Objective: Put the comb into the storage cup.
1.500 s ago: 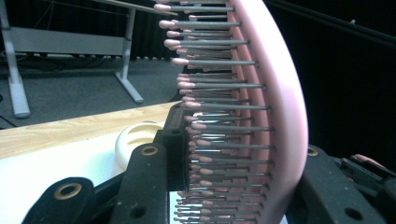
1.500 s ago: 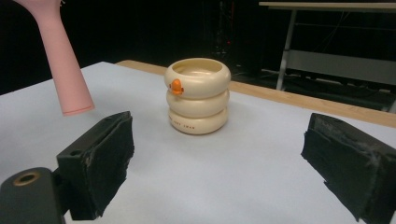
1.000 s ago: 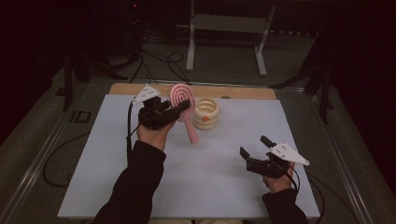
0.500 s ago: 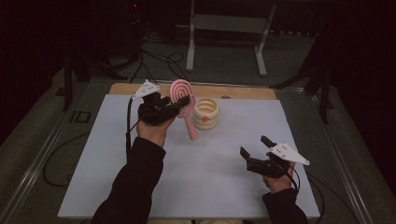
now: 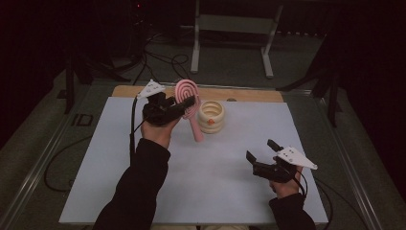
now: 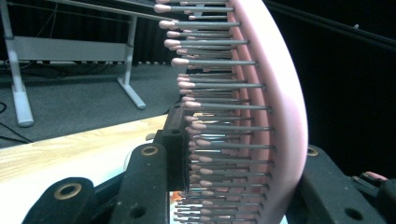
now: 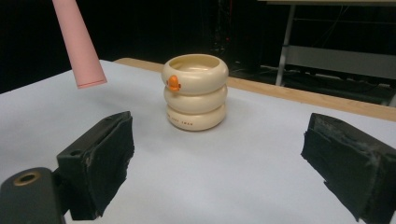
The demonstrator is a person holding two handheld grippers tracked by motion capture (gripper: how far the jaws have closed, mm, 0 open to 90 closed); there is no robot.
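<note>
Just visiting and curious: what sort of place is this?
Probably a lab or recording studio: black curtains around a white table, cables across the carpet, and a person using tongs on a pink hairbrush.

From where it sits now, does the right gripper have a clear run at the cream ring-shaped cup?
Probably yes. The right gripper stands open and faces the cream cup, with bare white table top between them. The pink hairbrush, held up in the left gripper, hangs off to one side.
</note>
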